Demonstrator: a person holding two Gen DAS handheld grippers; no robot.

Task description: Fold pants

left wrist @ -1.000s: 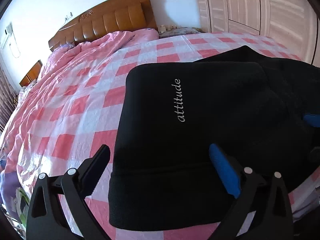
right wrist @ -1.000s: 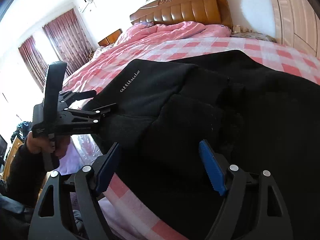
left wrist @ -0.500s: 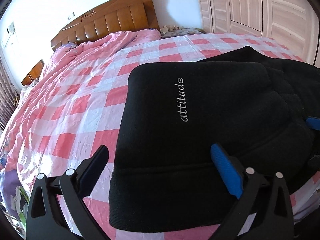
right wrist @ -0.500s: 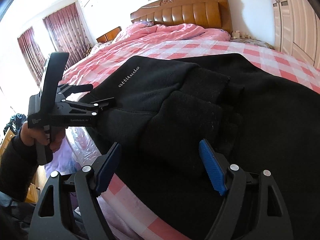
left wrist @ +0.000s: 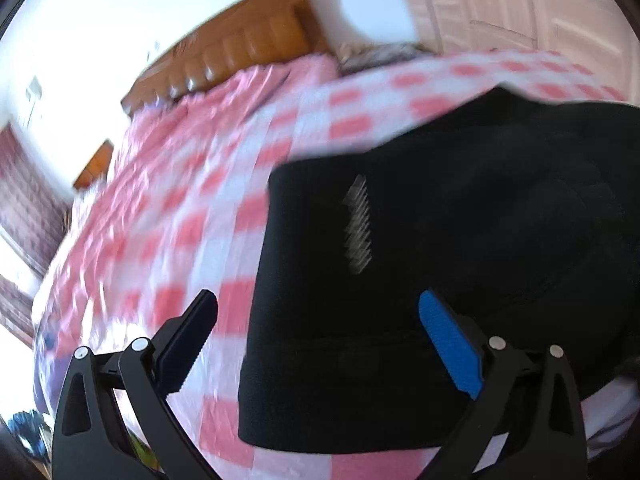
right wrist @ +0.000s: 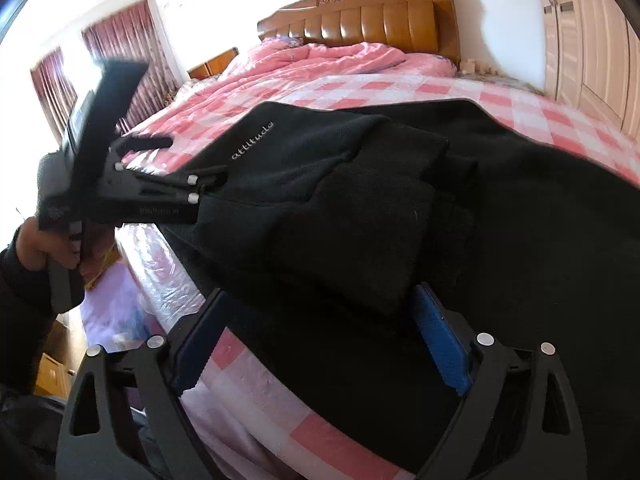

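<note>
Pink-white checked bedsheet (right wrist: 520, 108), padded wood headboard (right wrist: 372, 16) upper frame. Fuzzy black fleece pants (right wrist: 340, 200), stitched "attitude", folded center. Left gripper (left wrist: 320, 344) fingers spread, empty; right gripper (right wrist: 316, 340) fingers opening round the folded edge.

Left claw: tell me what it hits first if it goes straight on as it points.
Most likely the folded black pants. The left claw points down at their near left edge, open and empty; depth is unclear.
</note>
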